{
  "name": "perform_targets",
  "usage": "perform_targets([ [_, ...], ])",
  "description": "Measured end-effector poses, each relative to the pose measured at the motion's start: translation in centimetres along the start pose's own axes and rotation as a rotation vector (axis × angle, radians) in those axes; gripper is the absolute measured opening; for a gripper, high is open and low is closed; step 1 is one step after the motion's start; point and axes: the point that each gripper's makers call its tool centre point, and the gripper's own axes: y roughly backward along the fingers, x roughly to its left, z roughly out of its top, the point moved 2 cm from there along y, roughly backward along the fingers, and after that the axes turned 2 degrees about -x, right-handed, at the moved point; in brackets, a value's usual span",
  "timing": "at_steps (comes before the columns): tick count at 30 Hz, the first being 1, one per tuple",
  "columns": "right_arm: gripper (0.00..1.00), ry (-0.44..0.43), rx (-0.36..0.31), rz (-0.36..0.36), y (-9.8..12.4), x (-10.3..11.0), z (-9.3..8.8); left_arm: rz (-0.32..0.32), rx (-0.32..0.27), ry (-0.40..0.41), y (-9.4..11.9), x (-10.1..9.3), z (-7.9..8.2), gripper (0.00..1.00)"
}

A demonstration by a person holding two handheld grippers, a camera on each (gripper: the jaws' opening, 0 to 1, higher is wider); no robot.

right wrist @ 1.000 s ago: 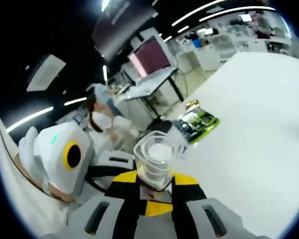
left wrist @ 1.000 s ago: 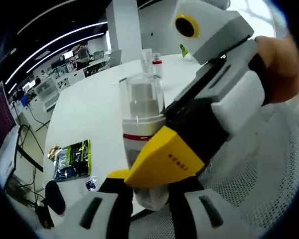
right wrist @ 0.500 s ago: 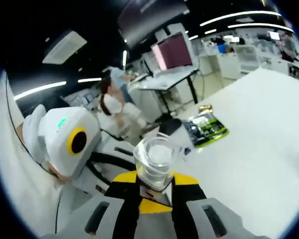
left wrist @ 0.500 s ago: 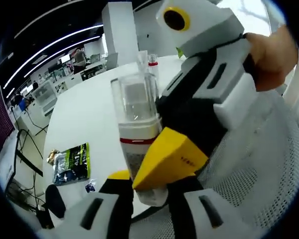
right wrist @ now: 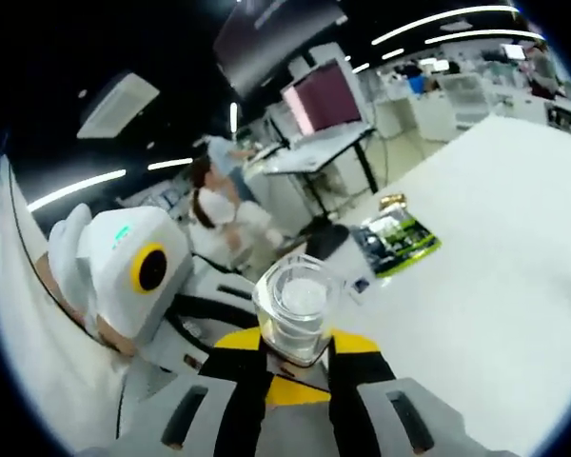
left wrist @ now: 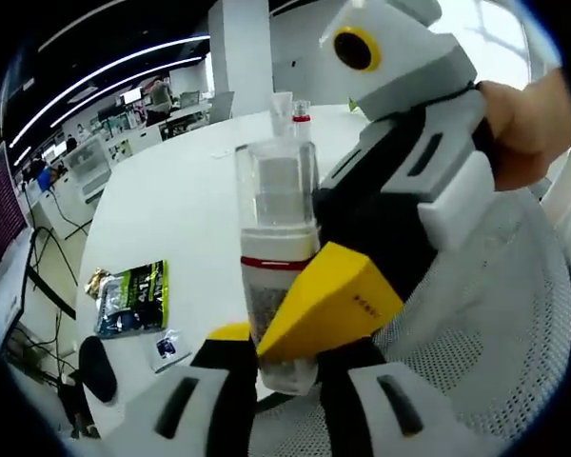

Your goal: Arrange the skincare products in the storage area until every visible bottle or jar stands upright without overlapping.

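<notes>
1. Left gripper (left wrist: pixel 266 376) is closed on the lower body of a clear-capped white pump bottle with a red band (left wrist: pixel 278 257), which is held upright above the white table (left wrist: pixel 186 205).
2. Right gripper (right wrist: pixel 295 367) is clamped on the same bottle, seen cap-on in the right gripper view (right wrist: pixel 293 307); its yellow jaw pad crosses the bottle in the left gripper view.
3. A green foil packet (left wrist: pixel 133 300) lies flat on the table near its edge.
4. Two small bottles (left wrist: pixel 293 116) are seen standing at the far side of the table.

Three bottles (left wrist: pixel 278 262) (left wrist: pixel 301 119) (left wrist: pixel 282 107); one green packet (left wrist: pixel 133 300); one sachet (left wrist: pixel 167 347).
</notes>
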Motion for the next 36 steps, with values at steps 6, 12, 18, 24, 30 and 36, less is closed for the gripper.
perform_targets([
  [6, 0.20, -0.082, -0.020, -0.016, -0.01, -0.29, -0.05, 0.004, 0.002, 0.010, 0.02, 0.10, -0.02, 0.19],
  [12, 0.21, -0.216, -0.054, -0.035, 0.00, -0.36, -0.16, 0.010, 0.010, 0.011, -0.04, 0.21, -0.16, 0.19],
  [18, 0.23, -0.326, -0.093, -0.056, 0.03, -0.33, -0.20, 0.025, 0.006, 0.014, 0.01, 0.44, -0.12, 0.19],
  [24, 0.22, -0.363, -0.113, -0.067, 0.10, -0.50, -0.24, 0.028, 0.006, -0.001, -0.01, 0.41, -0.11, 0.19],
  [30, 0.21, -0.394, -0.134, -0.083, -0.15, -0.88, -0.28, 0.035, 0.011, -0.009, -0.01, 0.46, -0.17, 0.19],
  [36, 0.18, -0.305, -0.121, -0.076, 0.14, -0.86, 0.00, 0.046, -0.025, -0.087, -0.05, 0.51, 0.27, 0.20],
])
